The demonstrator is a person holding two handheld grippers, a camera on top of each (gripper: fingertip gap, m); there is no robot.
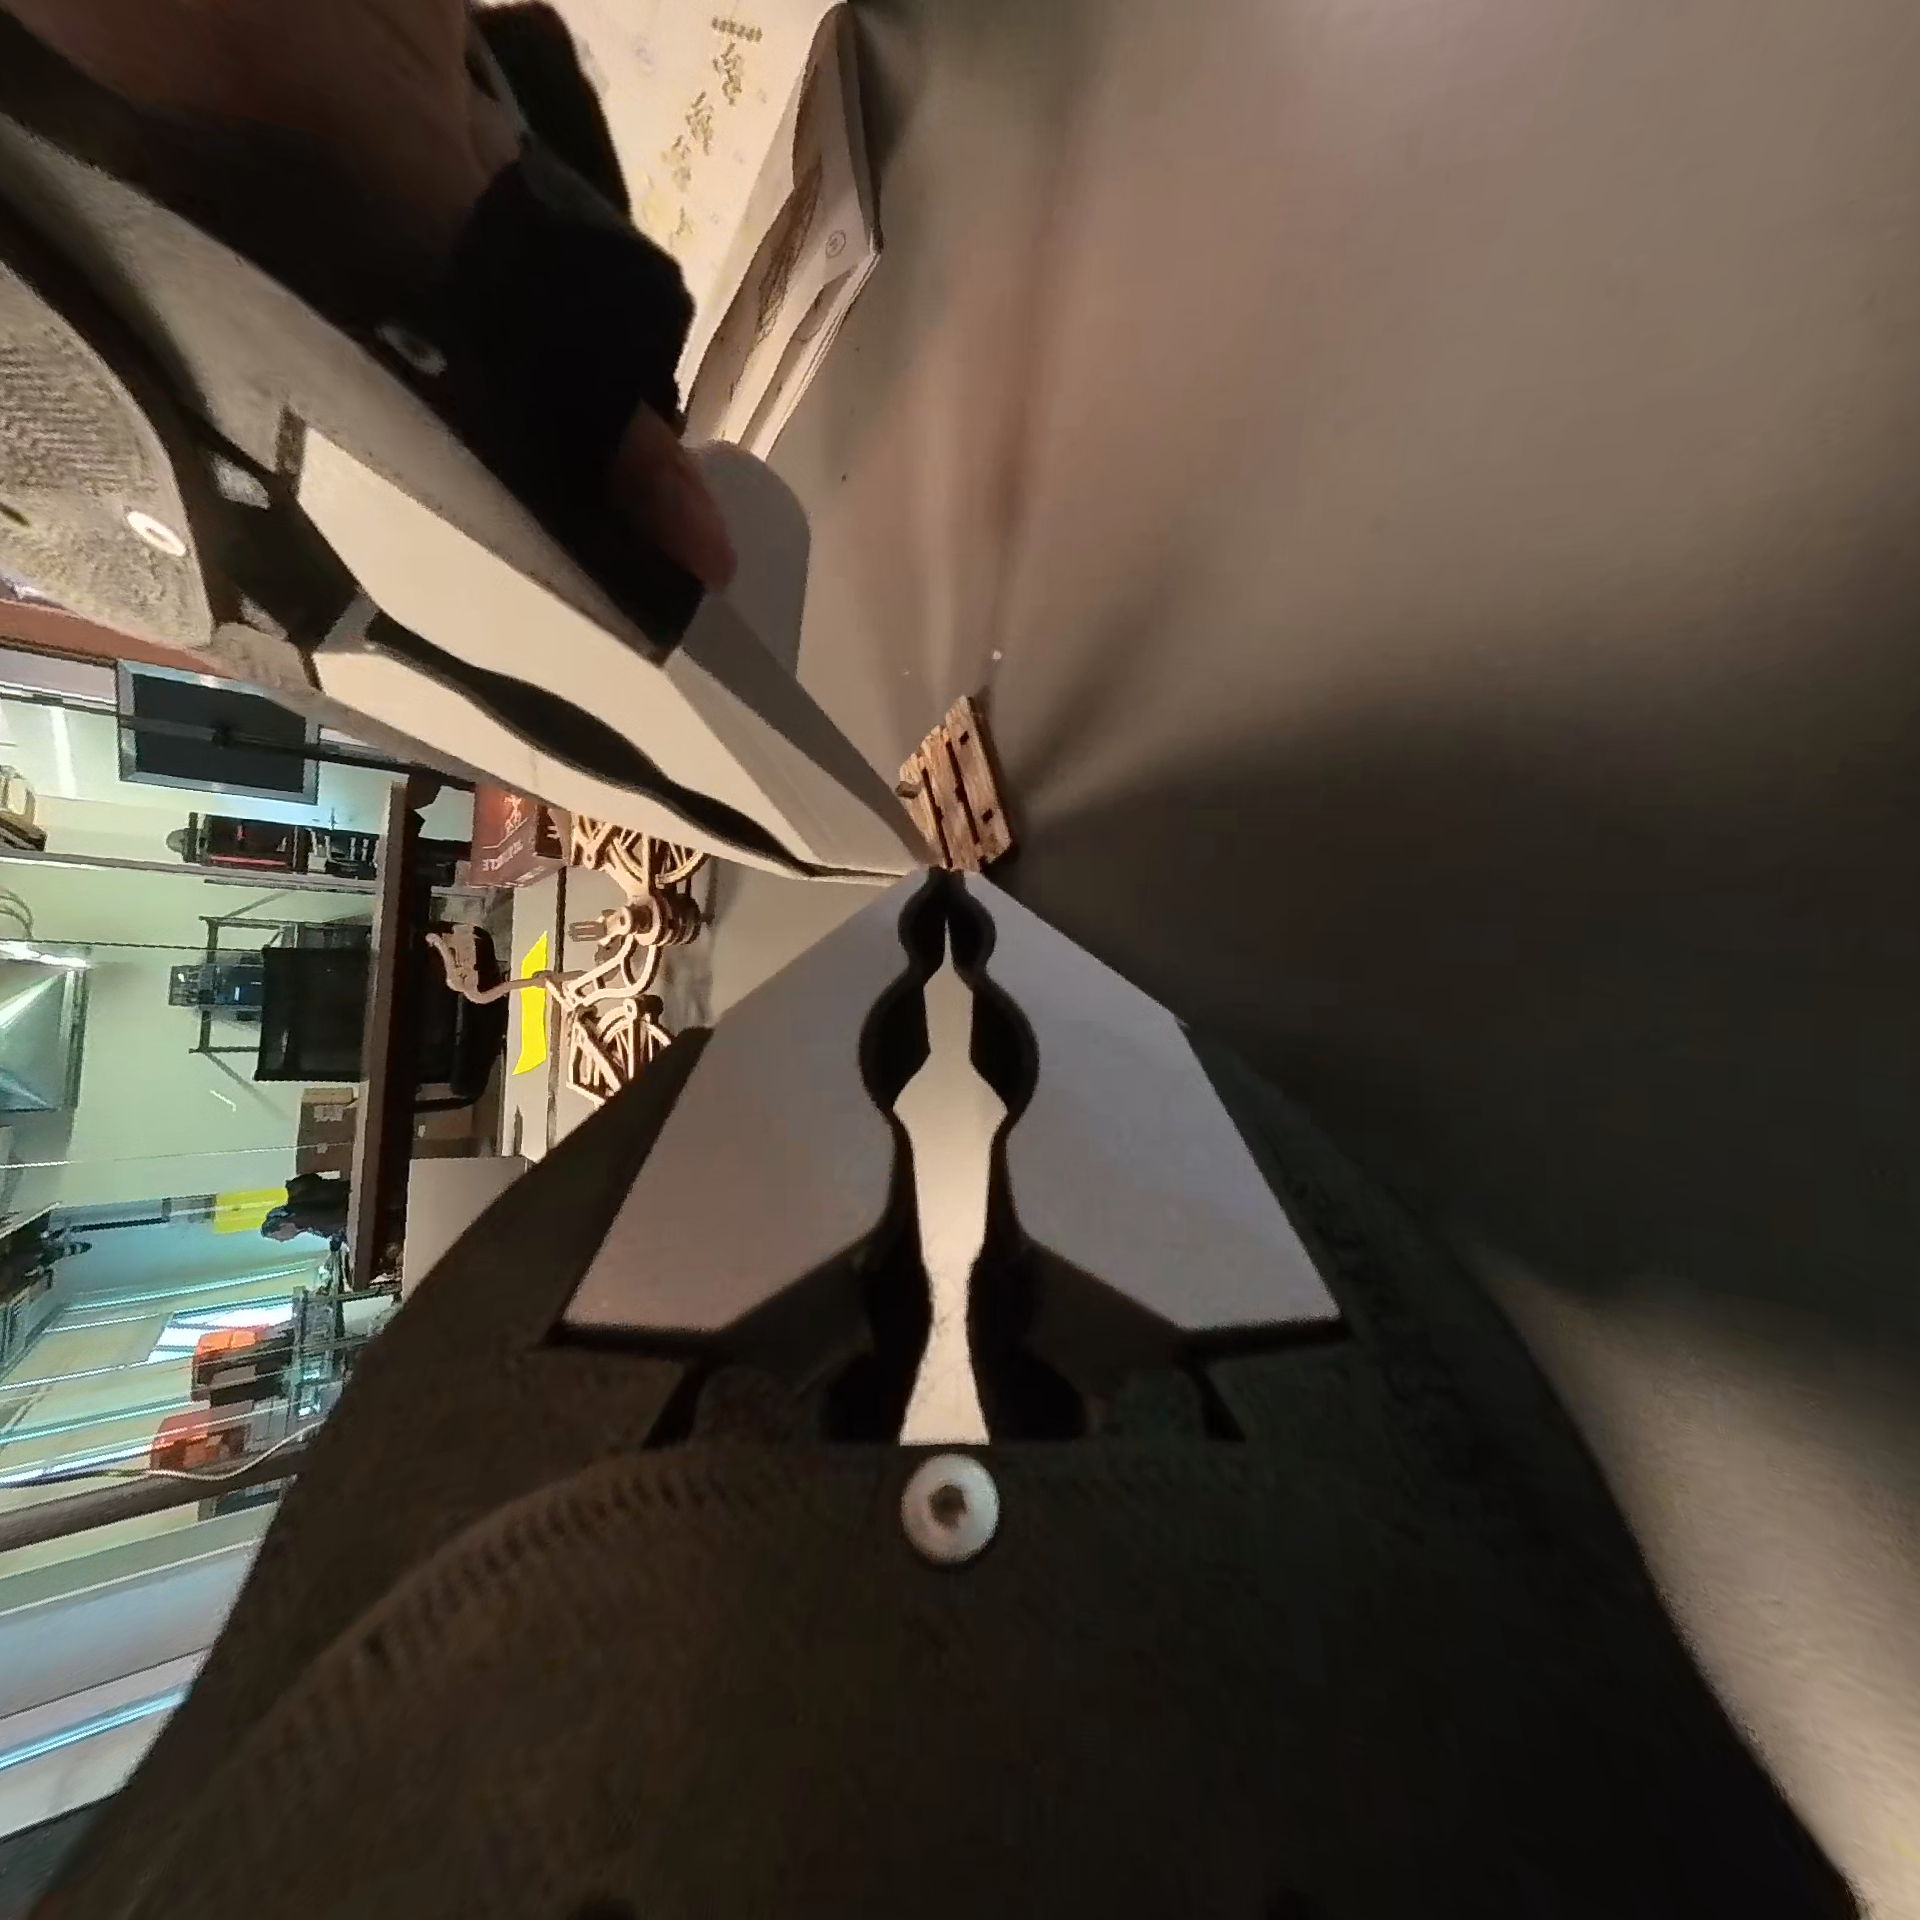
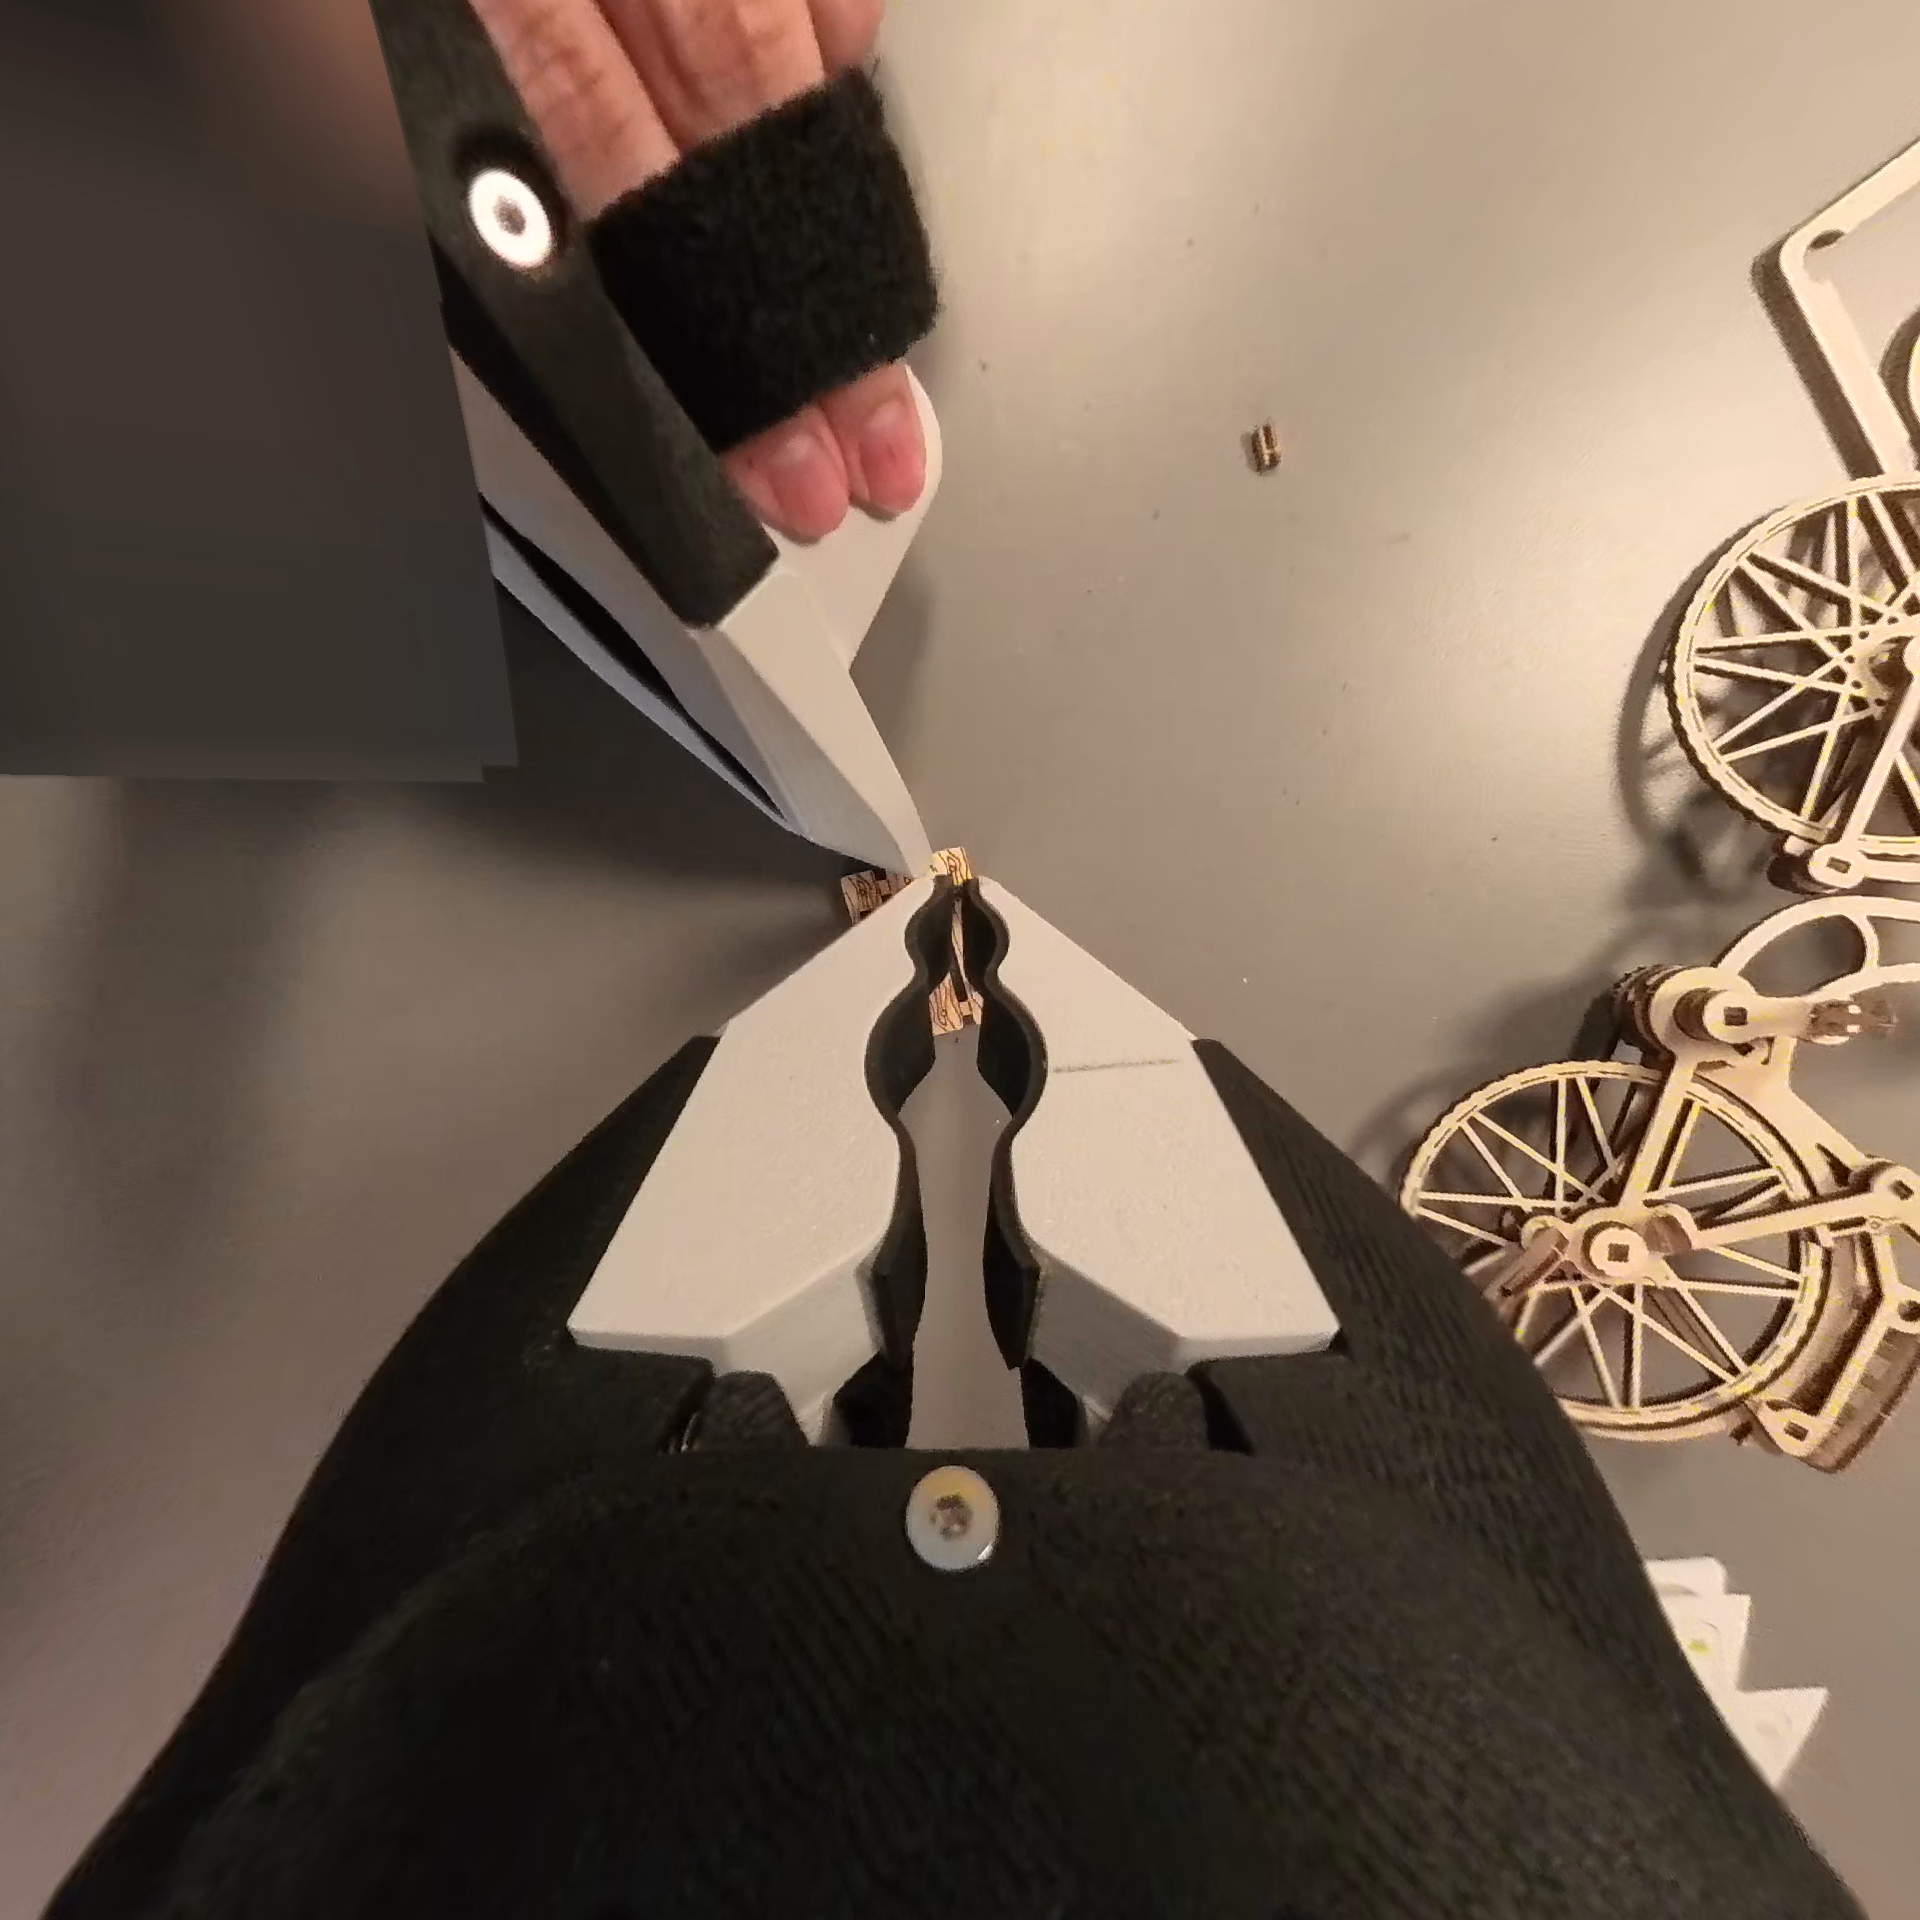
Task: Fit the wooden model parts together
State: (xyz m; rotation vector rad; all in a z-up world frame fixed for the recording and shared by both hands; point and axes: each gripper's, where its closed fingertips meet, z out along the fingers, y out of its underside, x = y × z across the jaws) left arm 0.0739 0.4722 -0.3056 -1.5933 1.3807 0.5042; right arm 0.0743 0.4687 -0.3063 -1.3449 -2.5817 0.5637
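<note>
- Right gripper (image 2: pixel 954 896): jaws closed on a thin laser-cut wooden piece (image 2: pixel 952 1003), above the grey table (image 2: pixel 1195 675)
- Left gripper (image 1: pixel 943 883): closed; tip meets small slotted wooden block (image 1: pixel 961 795)
- Handling: light, stiff, likely brittle; hold by flat faces, beside the tabs

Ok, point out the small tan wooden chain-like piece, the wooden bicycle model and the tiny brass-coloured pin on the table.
Small tan wooden chain-like piece (image 1: pixel 958 792): left wrist view, its slotted face.
Wooden bicycle model (image 2: pixel 1621 1262): right wrist view, lower wheel hub.
Tiny brass-coloured pin (image 2: pixel 1264 449): right wrist view, its middle.
</note>
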